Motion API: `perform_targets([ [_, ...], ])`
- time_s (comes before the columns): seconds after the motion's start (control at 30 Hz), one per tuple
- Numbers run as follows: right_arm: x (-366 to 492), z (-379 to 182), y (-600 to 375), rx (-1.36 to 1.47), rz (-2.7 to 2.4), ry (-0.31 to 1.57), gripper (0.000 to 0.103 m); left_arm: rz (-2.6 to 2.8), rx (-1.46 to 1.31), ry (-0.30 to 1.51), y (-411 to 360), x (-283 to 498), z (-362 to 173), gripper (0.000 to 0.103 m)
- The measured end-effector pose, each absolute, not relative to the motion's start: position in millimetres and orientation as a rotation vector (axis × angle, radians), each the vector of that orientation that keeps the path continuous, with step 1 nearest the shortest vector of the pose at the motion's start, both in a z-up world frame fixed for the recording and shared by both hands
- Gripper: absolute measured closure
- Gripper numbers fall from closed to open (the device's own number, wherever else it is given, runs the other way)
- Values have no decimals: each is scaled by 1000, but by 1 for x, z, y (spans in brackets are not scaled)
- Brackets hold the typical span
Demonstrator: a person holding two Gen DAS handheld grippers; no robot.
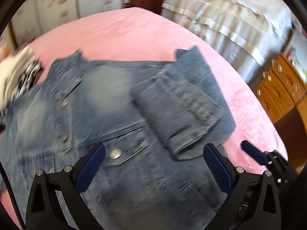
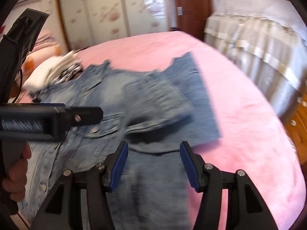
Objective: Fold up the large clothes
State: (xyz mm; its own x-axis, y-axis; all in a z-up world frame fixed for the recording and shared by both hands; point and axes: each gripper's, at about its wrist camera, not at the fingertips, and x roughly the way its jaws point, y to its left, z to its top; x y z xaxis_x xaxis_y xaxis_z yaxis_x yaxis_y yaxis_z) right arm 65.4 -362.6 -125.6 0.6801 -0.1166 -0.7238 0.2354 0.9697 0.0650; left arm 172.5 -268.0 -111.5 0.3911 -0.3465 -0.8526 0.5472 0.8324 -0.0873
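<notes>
A faded blue denim jacket [image 1: 99, 103] lies spread on the pink bed [image 1: 134, 32], front side up with metal snap buttons. One sleeve [image 1: 180, 107] is folded across its body. My left gripper [image 1: 153, 155] is open and empty, hovering just above the jacket's lower front. My right gripper [image 2: 153, 153] is open and empty above the jacket [image 2: 119, 99] by the folded sleeve [image 2: 159, 103]. The left gripper's body shows at the left of the right wrist view [image 2: 57, 117]. Both views are blurred by motion.
A white and black patterned garment [image 1: 17, 76] lies beside the jacket's collar, also in the right wrist view [image 2: 55, 71]. A second bed with a beige cover [image 1: 230, 19] stands beyond. A wooden dresser [image 1: 284, 88] is at the right, wardrobe doors [image 2: 99, 9] behind.
</notes>
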Motion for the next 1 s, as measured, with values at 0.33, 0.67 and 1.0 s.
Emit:
perform_targets([
  [0.33,45,-141,-416,302,-387,862,47,-569,375,1062,-349,172,-138,2],
  [0.67,41,-149,-426,343,-383,870,47,-576,307,1022,-347,187,-112,96],
  [1.0,50,-147,-403,317,-319,868,47,-456,100,990,-188,210,-91,96],
])
